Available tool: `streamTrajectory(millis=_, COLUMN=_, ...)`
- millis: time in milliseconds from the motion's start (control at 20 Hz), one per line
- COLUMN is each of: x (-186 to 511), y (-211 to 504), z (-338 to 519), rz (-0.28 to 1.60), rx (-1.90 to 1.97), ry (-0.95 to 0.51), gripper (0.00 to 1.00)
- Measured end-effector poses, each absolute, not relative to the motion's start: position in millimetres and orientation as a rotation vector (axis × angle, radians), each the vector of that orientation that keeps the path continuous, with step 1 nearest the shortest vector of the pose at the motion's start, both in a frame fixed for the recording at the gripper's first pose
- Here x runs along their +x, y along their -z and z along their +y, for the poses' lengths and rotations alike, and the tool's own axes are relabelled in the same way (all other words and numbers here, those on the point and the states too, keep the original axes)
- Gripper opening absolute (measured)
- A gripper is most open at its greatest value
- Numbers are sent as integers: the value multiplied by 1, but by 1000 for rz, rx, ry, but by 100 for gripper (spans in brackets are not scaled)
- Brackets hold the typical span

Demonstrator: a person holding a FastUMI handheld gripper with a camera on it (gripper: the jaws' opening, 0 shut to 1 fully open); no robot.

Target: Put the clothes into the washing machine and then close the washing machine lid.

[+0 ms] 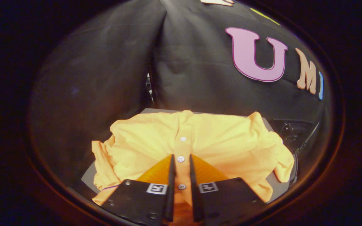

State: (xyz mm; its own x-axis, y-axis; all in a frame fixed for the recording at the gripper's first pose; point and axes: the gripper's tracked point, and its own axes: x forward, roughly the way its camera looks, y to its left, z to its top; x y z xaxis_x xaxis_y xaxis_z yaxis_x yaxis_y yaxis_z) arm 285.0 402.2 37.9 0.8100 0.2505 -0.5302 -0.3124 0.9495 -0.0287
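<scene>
So the gripper point(181, 163) is sitting right down on a yellow button-up shirt point(200, 141), and the fingers point(171, 175) are lining up on either side of the button placket point(182, 150). They're drawn in close with just a narrow gap, and that strip of fabric with the buttons is running straight through the gap. I honestly can't tell if both fingers are actually pinching the cloth or just framing it, so I'm calling it undecided.

My guess on why it's aimed there: the placket is a doubled-up, stiffer ridge of fabric, so it's giving a two-finger tool something thicker to bite than a flat single layer. Grabbing near the middle of the garment should also be helping it lift as one bundle instead of trailing a sleeve.

The shirt itself is lying crumpled on a grey surface point(88, 177), covering most of it, with the fabric bunching and hanging over the near edges on both sides. Three white buttons are showing along the placket, one beyond the fingertips, one right at them and one between the fingers. The cloth is looking soft and floppy, so I'm expecting it to sag and drape once it's coming up.

Off past the shirt's far right side there's a dark glossy curved thing point(294, 130), possibly part of the washing machine, but it's too dim to say.
</scene>
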Motion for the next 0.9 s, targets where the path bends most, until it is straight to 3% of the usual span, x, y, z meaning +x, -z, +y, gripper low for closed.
streamTrajectory(millis=50, x=281, y=-41, z=400, rz=541, rx=-73, ry=-332, gripper=9)
streamTrajectory(millis=150, x=274, y=-44, z=393, rz=563, rx=-24, ry=-357, gripper=4)
streamTrajectory(millis=550, x=272, y=-119, z=358, rz=403, rx=7, ry=-381, gripper=2)
streamTrajectory(millis=900, x=270, y=-173, z=231, rz=302, rx=-8, ry=-268, gripper=2)
